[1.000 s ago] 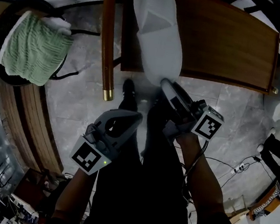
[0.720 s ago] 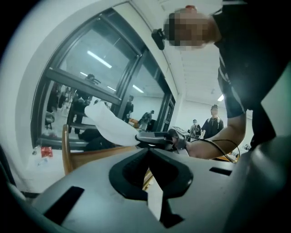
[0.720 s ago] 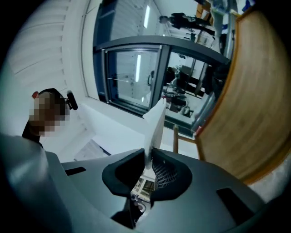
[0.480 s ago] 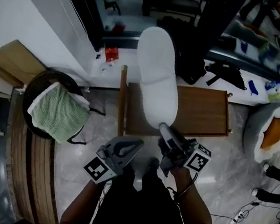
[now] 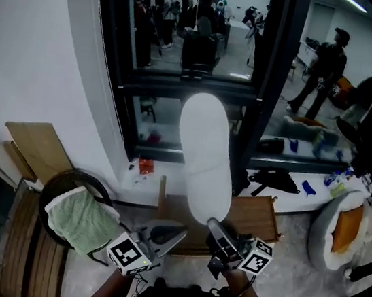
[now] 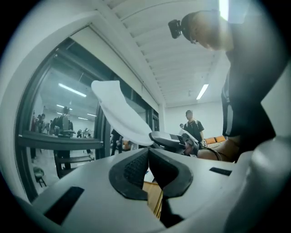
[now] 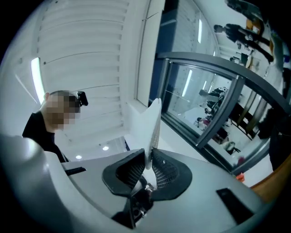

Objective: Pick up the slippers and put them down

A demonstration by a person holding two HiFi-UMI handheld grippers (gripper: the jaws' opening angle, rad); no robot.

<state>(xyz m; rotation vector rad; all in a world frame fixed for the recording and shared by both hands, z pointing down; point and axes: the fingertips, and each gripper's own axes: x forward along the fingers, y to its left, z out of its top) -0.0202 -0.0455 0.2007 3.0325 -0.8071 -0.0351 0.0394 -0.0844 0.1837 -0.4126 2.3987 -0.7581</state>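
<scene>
A white slipper [image 5: 202, 157] is held up in the air, its toe pointing away from me in front of the dark window frame. My right gripper [image 5: 214, 228] is shut on the slipper's heel edge. In the right gripper view the thin white edge [image 7: 153, 125] stands pinched between the two black pads of the right gripper [image 7: 149, 164]. My left gripper [image 5: 178, 232] is beside it on the left, shut, with nothing between its pads. From the left gripper [image 6: 148, 152] the slipper [image 6: 119, 113] shows up and to the left. A second slipper is not in view.
A low wooden table [image 5: 255, 219] stands on the marble floor below the slipper. A round dark chair with a green towel [image 5: 83, 222] is at the left. A grey and orange cushion bed [image 5: 339, 228] is at the right. People stand behind the glass [image 5: 188, 35].
Both grippers have risen a long way, and the slipper has gone up with the right one. The head view has tipped from the floor up to the window.
</scene>
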